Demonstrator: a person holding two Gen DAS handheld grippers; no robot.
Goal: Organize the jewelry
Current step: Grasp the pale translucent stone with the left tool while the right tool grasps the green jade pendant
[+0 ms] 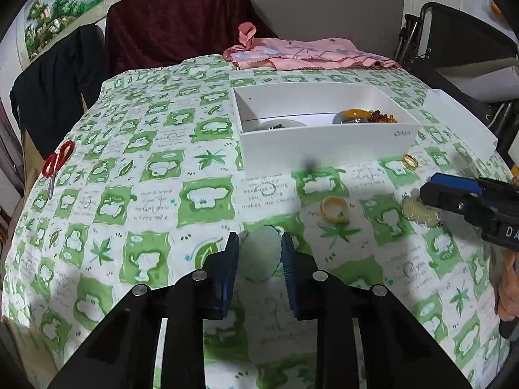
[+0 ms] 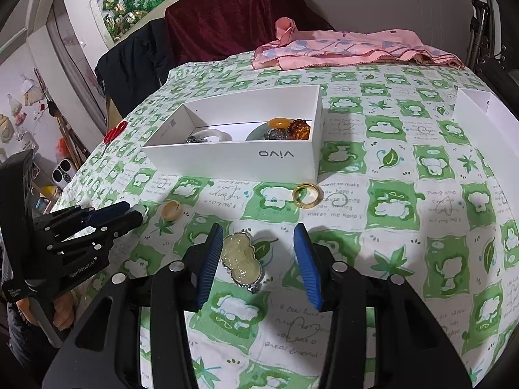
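- Straddling a pale green jade disc (image 1: 262, 253) low in the centre of the left wrist view, the left gripper (image 1: 259, 253) has its blue-padded fingers close on either side of the stone; whether the pads actually press it cannot be told.
- Fingers of the right gripper (image 2: 258, 253) stand spread wide in the lower middle of the right wrist view, with a pale yellow carved pendant (image 2: 241, 264) lying flat on the tablecloth (image 2: 405, 259) between them, just beside the left-hand pad (image 2: 209, 259) and well apart from the other.
- A gold ring (image 2: 307, 195) lies on the cloth just above centre, near the front wall of the white vivo box (image 2: 233, 159).
- A cream-yellow ring (image 1: 334, 210) sits right of centre in the left wrist view, between the disc and the pendant.
- Inside the box, toward the upper middle, lie an amber stone (image 2: 280, 122), a cluster of brown beads (image 2: 300, 129) and a white bangle (image 2: 215, 134).
- Red-handled scissors (image 1: 56, 165) rest at the left edge of the cloth.
- A pink scarf (image 2: 350, 50) is bunched at the top of the frame.
- A white box lid (image 2: 483, 123) lies at the right edge.
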